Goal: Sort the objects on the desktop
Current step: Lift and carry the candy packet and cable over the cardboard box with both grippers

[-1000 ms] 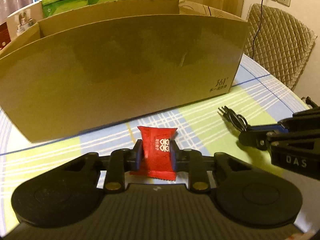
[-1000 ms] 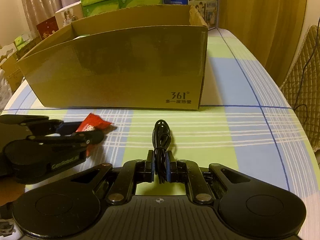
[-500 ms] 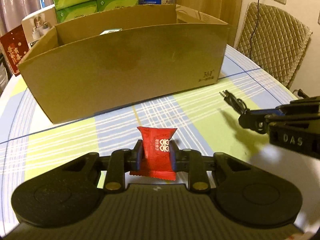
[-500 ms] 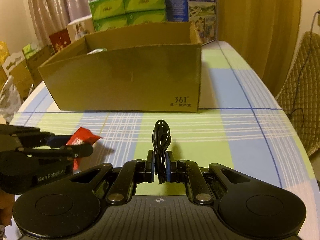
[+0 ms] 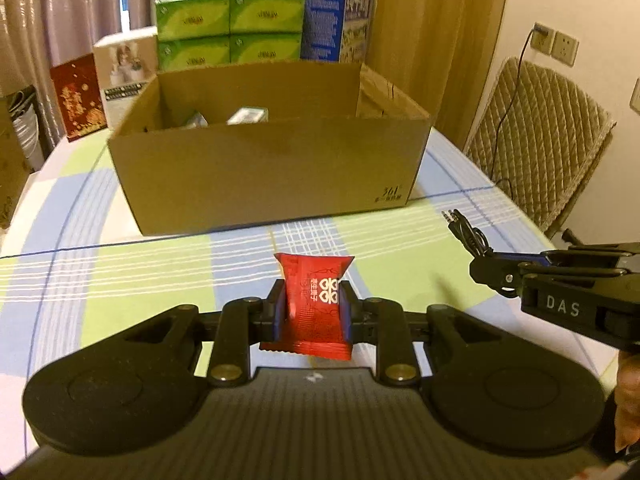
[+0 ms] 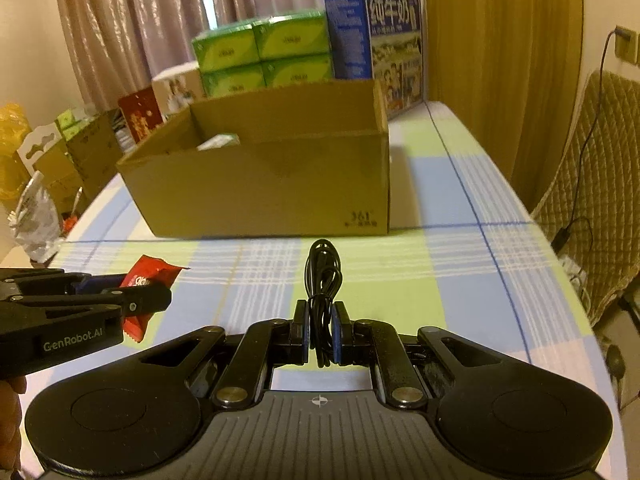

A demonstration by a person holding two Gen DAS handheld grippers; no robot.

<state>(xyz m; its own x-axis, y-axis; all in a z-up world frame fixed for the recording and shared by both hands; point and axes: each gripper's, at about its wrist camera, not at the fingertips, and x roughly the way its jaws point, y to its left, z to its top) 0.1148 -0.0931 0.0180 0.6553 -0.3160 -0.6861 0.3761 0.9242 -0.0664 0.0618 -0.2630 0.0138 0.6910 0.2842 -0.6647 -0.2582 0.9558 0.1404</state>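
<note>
My left gripper (image 5: 313,307) is shut on a red snack packet (image 5: 312,300), held upright above the checked tablecloth. From the right wrist view the same packet (image 6: 146,280) shows at the left, clamped in the left gripper (image 6: 140,294). A bundled black cable (image 6: 322,276) sits pinched between the pads of my right gripper (image 6: 321,330), which is shut on it; the cable (image 5: 468,232) with its plug tips also pokes out of the right gripper (image 5: 486,268) at the right of the left wrist view. An open cardboard box (image 5: 272,176) stands ahead of both, with small packets inside.
Green tissue packs (image 5: 228,32) and a blue milk carton (image 5: 336,20) are stacked behind the box. A quilted chair (image 5: 540,140) stands to the right of the table (image 5: 100,272). Cartons and bags (image 6: 48,168) crowd the floor at the left.
Both grippers have risen and drawn back from the box, each still gripping its object. The box now looks smaller, and its inside has come into view.
</note>
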